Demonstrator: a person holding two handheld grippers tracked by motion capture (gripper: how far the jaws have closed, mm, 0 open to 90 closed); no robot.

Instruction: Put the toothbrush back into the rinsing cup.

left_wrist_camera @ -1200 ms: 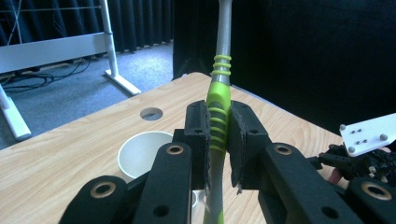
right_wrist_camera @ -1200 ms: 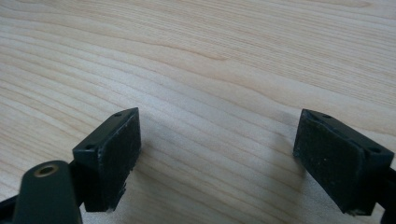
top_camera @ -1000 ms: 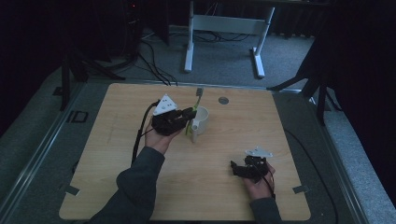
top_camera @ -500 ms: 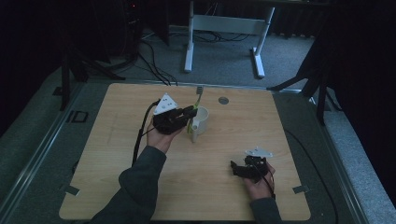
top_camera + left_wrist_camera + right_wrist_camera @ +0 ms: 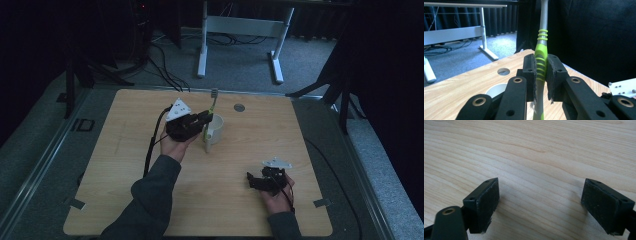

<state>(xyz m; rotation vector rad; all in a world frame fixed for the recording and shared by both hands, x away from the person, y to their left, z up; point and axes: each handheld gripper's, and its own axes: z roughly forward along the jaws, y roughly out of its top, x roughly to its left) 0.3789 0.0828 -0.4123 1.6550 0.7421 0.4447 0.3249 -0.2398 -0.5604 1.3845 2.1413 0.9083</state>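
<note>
A green and grey toothbrush [image 5: 541, 62] stands upright between the pads of my left gripper [image 5: 541, 75], which is shut on its green handle. In the high view the left gripper [image 5: 204, 120] holds the toothbrush [image 5: 212, 102] at the rim of a white mug [image 5: 215, 131], bristle head up. The mug's rim [image 5: 496, 90] shows just below the jaws in the left gripper view. My right gripper [image 5: 252, 180] rests low near the table's front right, open, with bare wood between its pads [image 5: 485, 202].
The wooden table [image 5: 125, 200] has a round cable hole [image 5: 239, 107] behind the mug. A white desk frame [image 5: 240, 30] stands on the floor beyond the far edge. Black curtains close off the right side.
</note>
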